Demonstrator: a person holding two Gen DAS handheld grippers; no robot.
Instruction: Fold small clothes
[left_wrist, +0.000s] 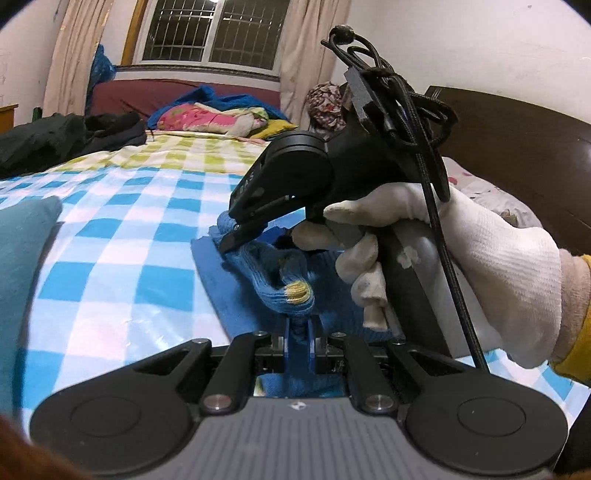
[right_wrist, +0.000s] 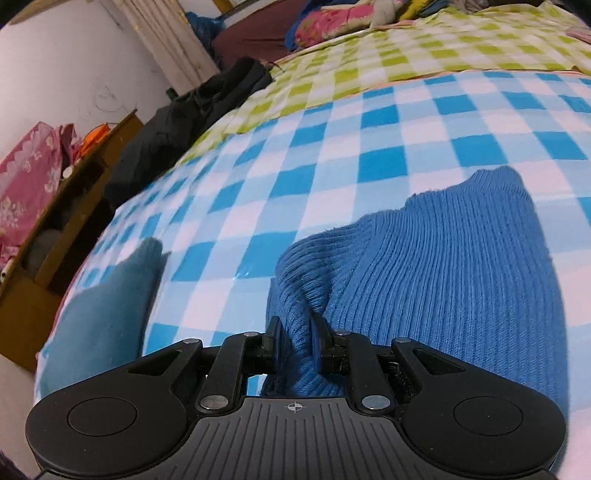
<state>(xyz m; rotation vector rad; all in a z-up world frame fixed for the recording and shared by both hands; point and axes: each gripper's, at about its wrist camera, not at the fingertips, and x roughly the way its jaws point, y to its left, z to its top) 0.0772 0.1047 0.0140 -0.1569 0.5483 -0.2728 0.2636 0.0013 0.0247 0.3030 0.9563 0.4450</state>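
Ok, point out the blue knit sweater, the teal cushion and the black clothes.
Blue knit sweater (right_wrist: 443, 266), right wrist view, on its ribbed body.
Teal cushion (right_wrist: 107, 310), right wrist view, on its flat face.
Black clothes (left_wrist: 66, 136), left wrist view, mid-heap.

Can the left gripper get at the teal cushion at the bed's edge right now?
Probably not yet: the left gripper is shut on the blue knit garment. The teal cushion lies to its left across bare checked sheet, so the path looks free.

Bed (right_wrist: 369, 140), blue-checked sheet: blue knit garment (right_wrist: 443, 258), teal cushion (right_wrist: 110, 306), black clothes (right_wrist: 177, 125) on it.
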